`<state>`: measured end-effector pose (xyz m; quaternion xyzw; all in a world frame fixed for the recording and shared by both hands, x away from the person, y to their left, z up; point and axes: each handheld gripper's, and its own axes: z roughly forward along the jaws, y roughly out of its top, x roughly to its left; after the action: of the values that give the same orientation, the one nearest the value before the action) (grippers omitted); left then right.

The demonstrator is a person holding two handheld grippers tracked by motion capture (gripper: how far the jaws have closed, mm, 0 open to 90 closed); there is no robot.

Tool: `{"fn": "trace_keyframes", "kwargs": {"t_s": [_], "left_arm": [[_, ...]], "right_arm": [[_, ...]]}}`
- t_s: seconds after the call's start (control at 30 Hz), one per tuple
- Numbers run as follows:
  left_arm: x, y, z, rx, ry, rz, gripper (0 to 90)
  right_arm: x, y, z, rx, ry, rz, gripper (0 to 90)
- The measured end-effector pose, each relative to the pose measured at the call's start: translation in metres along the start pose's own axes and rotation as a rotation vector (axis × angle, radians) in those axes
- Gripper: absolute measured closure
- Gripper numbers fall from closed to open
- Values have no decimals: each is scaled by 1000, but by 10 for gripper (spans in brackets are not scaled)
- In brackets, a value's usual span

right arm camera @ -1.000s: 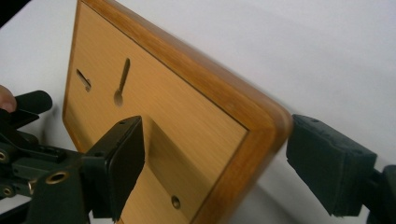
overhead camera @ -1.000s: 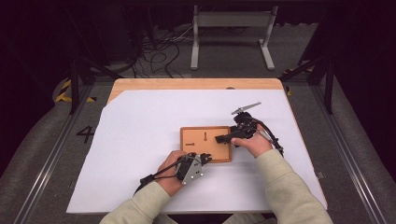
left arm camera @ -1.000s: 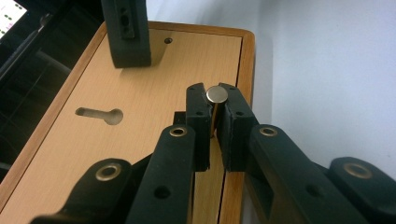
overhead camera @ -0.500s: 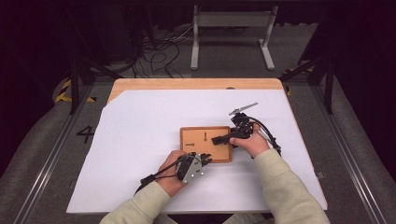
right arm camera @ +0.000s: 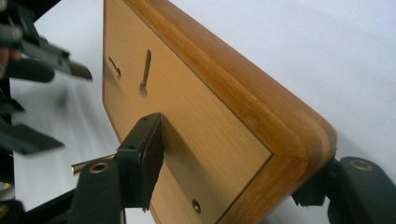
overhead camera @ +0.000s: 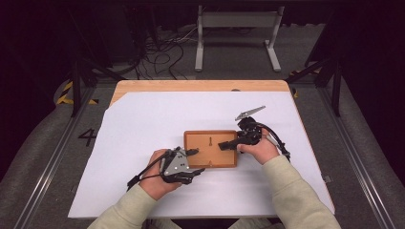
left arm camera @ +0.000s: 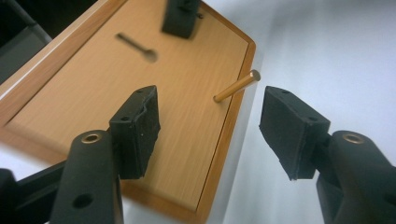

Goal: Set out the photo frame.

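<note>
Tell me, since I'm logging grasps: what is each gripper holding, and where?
Right gripper clamps the wooden rectangular board at its corner edge; left gripper holds nothing.

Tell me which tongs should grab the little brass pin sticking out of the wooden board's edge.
Left. The left tongs are open with the brass pin just ahead between their jaws. The right tongs are shut on the wooden board, apparently steadying it.

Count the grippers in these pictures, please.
2. The left gripper is open at the near left corner of the wooden board; the right gripper clamps the board's right edge.
</note>
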<state>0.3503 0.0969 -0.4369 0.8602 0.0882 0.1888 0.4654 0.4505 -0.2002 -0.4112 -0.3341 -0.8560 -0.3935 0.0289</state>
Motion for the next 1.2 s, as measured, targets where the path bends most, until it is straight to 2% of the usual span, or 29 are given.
{"fn": "trace_keyframes", "kwargs": {"t_s": [0.03,0.07,0.13,0.17,0.3,0.37,0.47,0.53,0.57,0.6,0.63,0.7,0.73,0.77,0.87,0.9,1.03,1.2], "left_arm": [[3,-2,-5,-11,10,1,376],[5,-5,-10,-16,6,-17,370],[15,-13,-18,-44,9,-68,366],[19,-17,-21,-50,19,-95,366],[30,-30,-33,-48,68,-174,368],[34,-34,-37,-46,79,-232,388],[43,-38,-42,-53,84,-342,403],[45,-42,-44,-73,93,-374,409],[45,-42,-44,-73,93,-374,410],[46,-43,-45,-74,95,-379,410],[46,-44,-45,-70,97,-382,415],[47,-46,-44,-74,100,-381,428],[47,-46,-44,-74,100,-381,430],[47,-46,-43,-87,96,-375,430],[46,-46,-43,-91,92,-375,428],[46,-46,-43,-87,89,-380,427],[46,-47,-43,-66,90,-394,426],[47,-47,-44,-59,95,-391,417]], "right_arm": [[2,-1,-1,-1,-5,-14,391],[4,-1,-3,-2,-9,-26,395],[10,-3,-6,-4,-30,-68,401],[10,-3,-6,-4,-30,-68,401],[19,-8,-12,-1,-54,-134,424],[23,-10,-14,-2,-66,-173,431],[32,-12,-17,5,-103,-237,431],[37,-14,-18,11,-127,-276,437],[40,-15,-19,13,-137,-300,442],[40,-15,-19,13,-137,-300,442],[45,-17,-21,17,-152,-335,452],[50,-19,-23,20,-168,-371,464],[50,-19,-23,20,-168,-371,464],[55,-22,-25,22,-178,-401,481],[59,-25,-27,16,-185,-426,499],[63,-29,-28,9,-195,-456,512],[67,-35,-29,-13,-192,-482,532],[72,-44,-31,-25,-179,-497,559]]}}
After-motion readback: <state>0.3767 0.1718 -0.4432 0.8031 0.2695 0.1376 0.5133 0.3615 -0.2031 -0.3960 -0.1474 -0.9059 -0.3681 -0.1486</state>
